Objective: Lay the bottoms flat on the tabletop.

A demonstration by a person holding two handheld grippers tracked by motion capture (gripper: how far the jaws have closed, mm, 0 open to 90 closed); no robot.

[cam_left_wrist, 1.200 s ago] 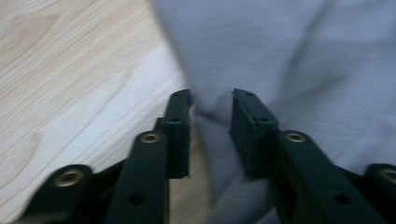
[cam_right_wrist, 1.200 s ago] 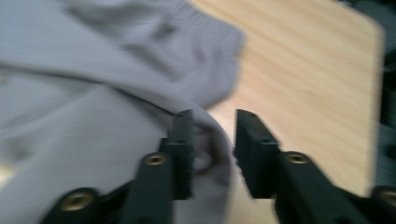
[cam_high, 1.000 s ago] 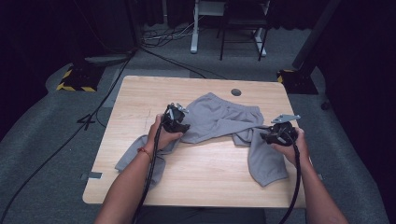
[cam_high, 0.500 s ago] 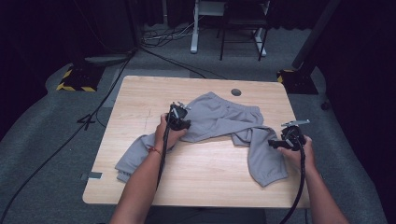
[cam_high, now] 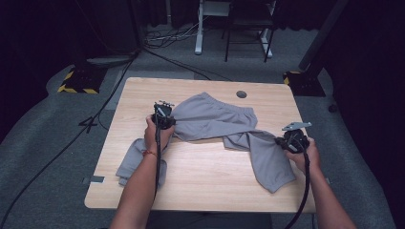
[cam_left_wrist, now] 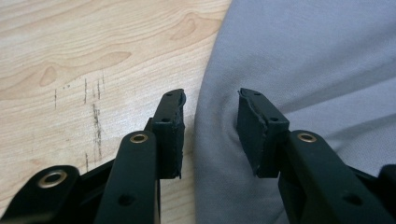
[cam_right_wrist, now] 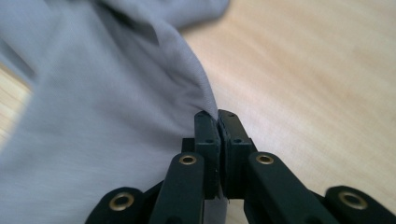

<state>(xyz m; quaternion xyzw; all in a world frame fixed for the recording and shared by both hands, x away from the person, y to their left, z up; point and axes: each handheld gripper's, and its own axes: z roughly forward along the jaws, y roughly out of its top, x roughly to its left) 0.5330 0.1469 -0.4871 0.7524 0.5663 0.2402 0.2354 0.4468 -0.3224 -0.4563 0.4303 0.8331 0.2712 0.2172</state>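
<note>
Left forearm: it comes in from the bottom of the high view and runs up over the near-left part of the wooden table (cam_high: 210, 179), with a thin red band at the wrist.
Left gripper (cam_high: 164, 116): it is held low at the left edge of the grey trousers (cam_high: 217, 121); in the left gripper view its jaws stand apart, one pad on bare wood and the other on the cloth, with the garment's edge running between them. Nothing is pinched.
Right forearm: it enters at the bottom right of the high view and reaches to the table's right edge.
Right gripper (cam_high: 292, 141): it carries a grey three-cornered plate on top. In the right gripper view its jaws are pressed together on a fold at the edge of the trousers, and the cloth rises in a taut ridge from the pinch.
Trousers, place: they lie across the middle of the table, waistband toward the far side.
Trousers, look: plain light grey, soft and creased. One leg trails to the near left under the left forearm; the other runs right and bends toward the near edge.
Table: pale wood grain with a dark round grommet (cam_high: 241, 94) near the far edge.
</note>
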